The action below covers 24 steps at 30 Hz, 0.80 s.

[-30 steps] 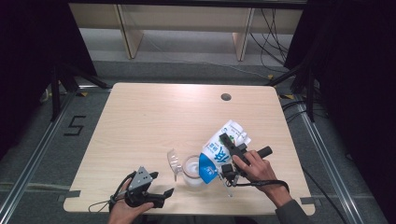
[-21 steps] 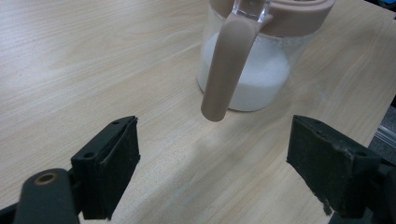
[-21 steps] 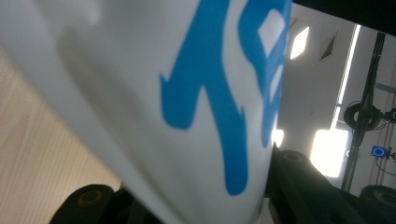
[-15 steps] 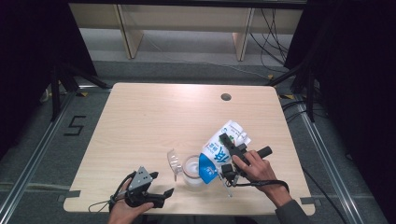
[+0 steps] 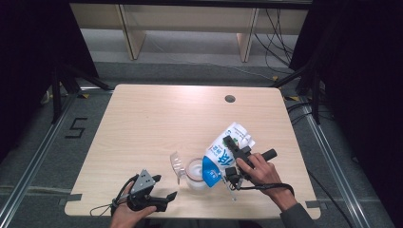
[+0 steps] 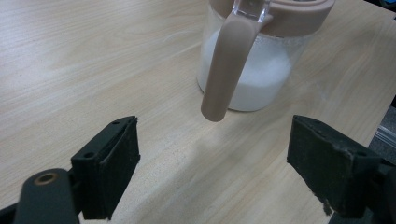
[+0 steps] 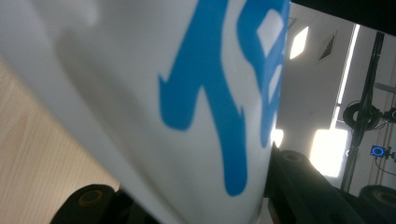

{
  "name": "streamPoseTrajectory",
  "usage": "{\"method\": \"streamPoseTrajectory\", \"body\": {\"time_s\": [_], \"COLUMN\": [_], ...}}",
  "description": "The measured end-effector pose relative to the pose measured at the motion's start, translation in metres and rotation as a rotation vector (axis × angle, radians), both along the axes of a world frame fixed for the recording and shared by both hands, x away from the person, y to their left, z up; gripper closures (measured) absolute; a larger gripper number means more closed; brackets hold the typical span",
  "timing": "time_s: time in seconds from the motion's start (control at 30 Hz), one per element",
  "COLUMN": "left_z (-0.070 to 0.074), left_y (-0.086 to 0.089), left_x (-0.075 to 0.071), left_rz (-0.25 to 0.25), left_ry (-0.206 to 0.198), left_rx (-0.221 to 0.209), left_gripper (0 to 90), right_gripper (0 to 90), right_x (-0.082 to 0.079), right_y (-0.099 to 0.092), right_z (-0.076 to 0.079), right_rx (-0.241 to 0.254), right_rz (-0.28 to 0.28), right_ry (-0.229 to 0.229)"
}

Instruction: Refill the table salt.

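Pale wood bench [image 5: 157, 118], with the glass jar [image 5: 196, 175] near its front edge as the landmark. Left of the jar, near the front edge: left gripper [image 5: 166, 195] in a hand [image 5: 124, 216], fingers [image 6: 109, 165] released and spread wide with only bare wood between them, apart from the jar. In the left gripper view, straight ahead of those fingers: the jar, holding white powder in its lower part, topped by a tan lid rim [image 6: 299, 16], with a tan handle-like strip [image 6: 228, 70] hanging down its near side. Just left of the jar in the high view: a clear flap [image 5: 177, 164] standing open. Right of the jar and touching its rim: white and blue bag [image 5: 223, 154], tilted, lower blue end over the jar mouth, upper end pointing up and away to the right. Around the middle of the bag: right gripper [image 5: 234, 159], fingers [image 7: 303, 186] clenched on the bag from both sides, as seen close up in the right gripper view. Farther right of the jar: the hand [image 5: 260, 172] gripping that tool, with a cable [image 5: 266, 186] looping beneath it.
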<state>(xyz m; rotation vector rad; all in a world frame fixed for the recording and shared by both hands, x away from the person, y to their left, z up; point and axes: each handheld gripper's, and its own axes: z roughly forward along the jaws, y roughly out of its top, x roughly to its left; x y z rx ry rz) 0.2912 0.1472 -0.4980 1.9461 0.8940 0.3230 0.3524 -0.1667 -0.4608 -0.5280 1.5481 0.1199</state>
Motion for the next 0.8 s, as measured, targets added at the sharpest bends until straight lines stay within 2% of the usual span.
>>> {"method": "streamPoseTrajectory", "body": {"time_s": [0.1, 0.8], "left_z": [0.0, -0.0001], "left_y": [0.0001, 0.0], "left_x": [0.0, 0.0001], "left_rz": [0.0, 0.0], "left_ry": [0.0, 0.001], "left_rx": [0.0, -0.001], "left_gripper": [16.2, 16.2], "right_gripper": [72.4, 72.7], "right_x": [-0.0004, -0.0002], "right_y": [-0.0004, 0.0006], "right_z": [-0.0005, 0.0002], "right_rx": [0.01, -0.007], "right_rz": [-0.007, -0.003], "right_ry": [0.002, 0.003]}}
